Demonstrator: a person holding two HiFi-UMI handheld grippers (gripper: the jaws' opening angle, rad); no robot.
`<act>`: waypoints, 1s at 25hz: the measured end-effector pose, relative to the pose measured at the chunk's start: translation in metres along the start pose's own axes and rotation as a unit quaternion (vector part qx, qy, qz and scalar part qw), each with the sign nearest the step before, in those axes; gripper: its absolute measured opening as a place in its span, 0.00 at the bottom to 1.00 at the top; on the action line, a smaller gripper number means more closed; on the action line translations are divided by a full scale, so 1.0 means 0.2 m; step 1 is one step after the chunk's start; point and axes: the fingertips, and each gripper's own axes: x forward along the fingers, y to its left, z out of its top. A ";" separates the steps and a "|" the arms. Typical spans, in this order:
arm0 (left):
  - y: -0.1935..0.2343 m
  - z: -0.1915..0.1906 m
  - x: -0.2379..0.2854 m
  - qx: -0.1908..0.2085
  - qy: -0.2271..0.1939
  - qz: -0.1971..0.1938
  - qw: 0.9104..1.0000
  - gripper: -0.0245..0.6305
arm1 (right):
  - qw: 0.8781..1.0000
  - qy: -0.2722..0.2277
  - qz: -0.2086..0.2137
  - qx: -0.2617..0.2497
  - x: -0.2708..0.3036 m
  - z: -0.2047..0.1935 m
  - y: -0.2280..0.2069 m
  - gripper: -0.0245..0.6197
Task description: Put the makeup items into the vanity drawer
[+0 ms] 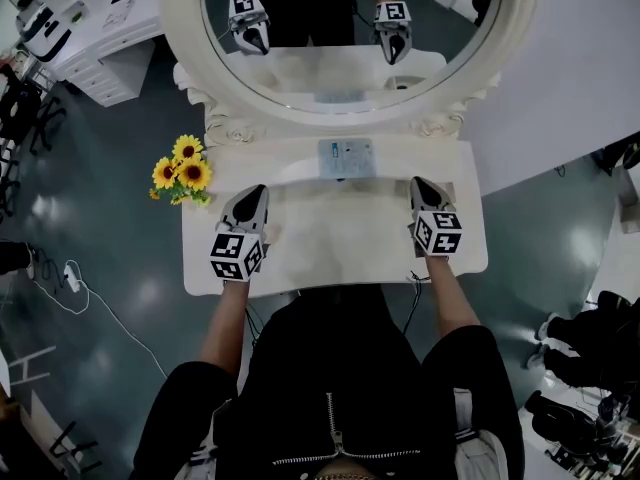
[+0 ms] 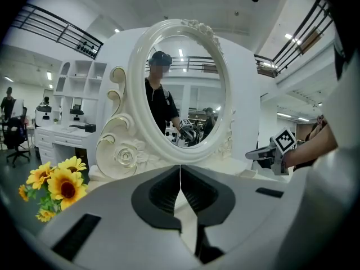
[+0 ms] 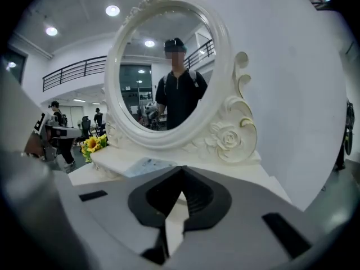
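Two hand-held grippers (image 1: 258, 191) (image 1: 417, 183), jaws together; one vanity (image 1: 340, 253)

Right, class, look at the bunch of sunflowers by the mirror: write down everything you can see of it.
The bunch of sunflowers shows at least three open blooms, with yellow petals and dark orange-brown centres, over green leaves. It sits at the left rear corner of the vanity top, its blooms reaching past the edge, beside the carved base of the mirror. No vase shows. The left gripper is near it but apart.
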 end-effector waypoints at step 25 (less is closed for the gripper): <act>0.43 -0.18 -0.56 -0.049 -0.011 0.135 0.990 0.07 | 0.966 -0.034 0.232 -0.113 0.25 0.29 1.21 0.05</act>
